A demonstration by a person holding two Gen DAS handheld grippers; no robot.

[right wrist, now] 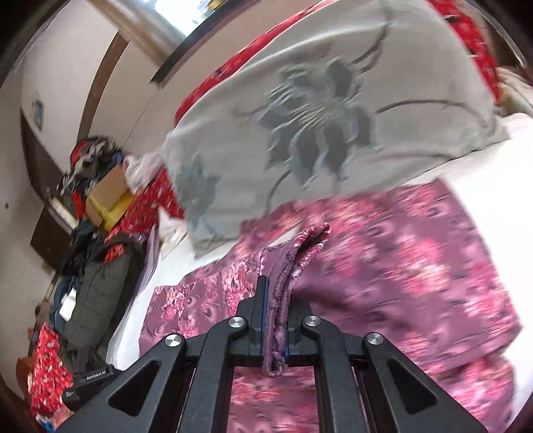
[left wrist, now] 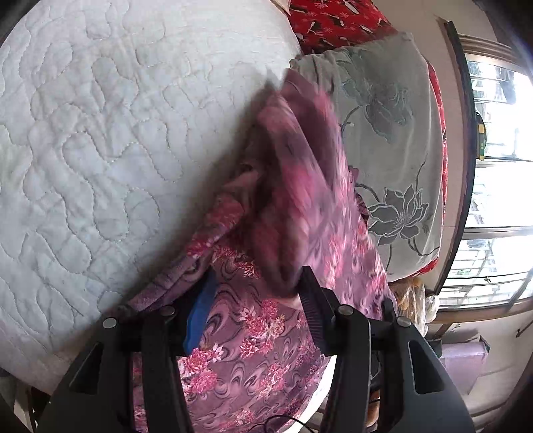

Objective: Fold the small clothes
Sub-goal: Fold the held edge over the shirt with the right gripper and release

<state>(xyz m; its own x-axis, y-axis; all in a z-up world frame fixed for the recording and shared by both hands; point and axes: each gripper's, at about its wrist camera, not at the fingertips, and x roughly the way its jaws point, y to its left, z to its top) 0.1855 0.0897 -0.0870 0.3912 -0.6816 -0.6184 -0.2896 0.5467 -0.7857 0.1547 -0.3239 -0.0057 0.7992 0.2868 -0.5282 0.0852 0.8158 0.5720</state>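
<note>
Folding looks barely under way — the pink floral garment [right wrist: 383,266] lies rumpled beside the grey flowered pillow [right wrist: 333,116], its edge clamped in the right gripper [right wrist: 275,319], the left gripper [left wrist: 256,299] spread apart around another fold.

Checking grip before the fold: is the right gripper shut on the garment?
Shut: the right gripper pinches a doubled edge of the purple floral garment.

White quilted bedcover [left wrist: 100,150] filling nine o'clock, grey pillow with dark flower print [left wrist: 393,150] at three o'clock beside it, red patterned fabric [left wrist: 333,20] at twelve, bright window [left wrist: 499,166] far right, cardboard box [right wrist: 108,188] on a clothes heap at nine o'clock.
</note>
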